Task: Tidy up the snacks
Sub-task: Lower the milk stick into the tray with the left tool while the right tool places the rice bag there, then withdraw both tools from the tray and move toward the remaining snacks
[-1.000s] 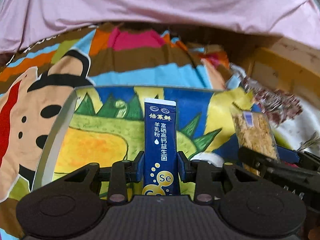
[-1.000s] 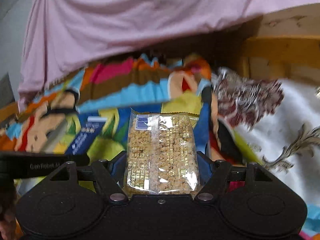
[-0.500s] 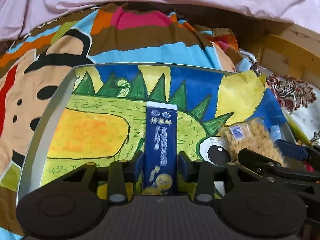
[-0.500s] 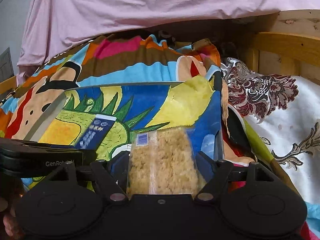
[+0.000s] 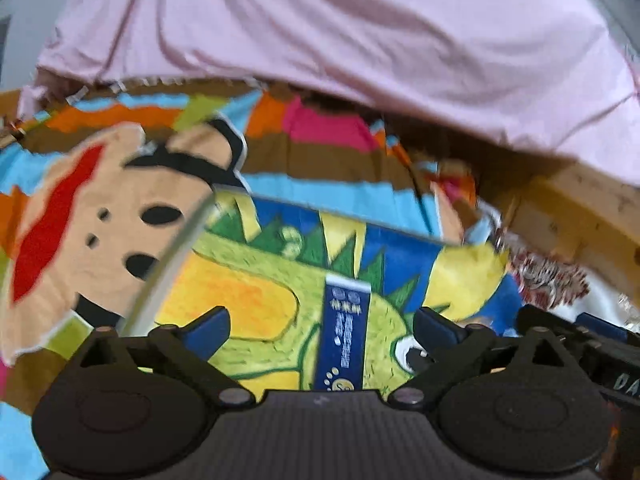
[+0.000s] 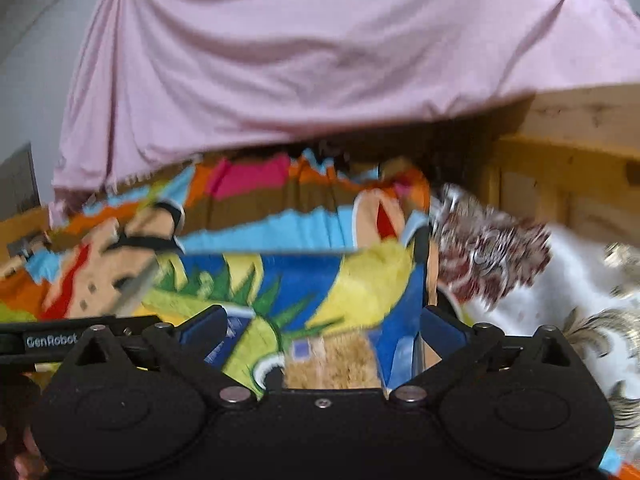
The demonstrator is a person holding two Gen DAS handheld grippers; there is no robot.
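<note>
Both tools have let go since a second ago: then our left tool [image 5: 320, 330] pinched the blue sachet [image 5: 345, 332] and our right tool [image 6: 320, 330] clamped the cereal bar [image 6: 332, 364]. Now the jaws of each are opening and already stand wide, with blue pads well clear of the snack on either side. Both views have also pulled back from the tray [image 5: 168, 268], so more of the pink sheet [image 5: 360, 40] fills the top than before.

We see the sachet lying flat on the tray's dinosaur picture, between the left tool's fingers but touching neither, its long side running near to far. In the right view the bar also lies on the tray, near its right end, with its near part hidden behind the tool's body; the sachet [image 6: 234, 330] shows only as a blue sliver by the left finger.

We see the tray resting on a bright cartoon blanket [image 5: 120, 220] on a bed. A white floral cover [image 6: 560, 292] lies to the right, and a wooden frame [image 6: 568, 152] stands far right. Our right tool [image 5: 580, 340] shows at the right edge of the left view, and our left tool [image 6: 52, 338] at the left edge of the right view. Both pictures are blurred.
</note>
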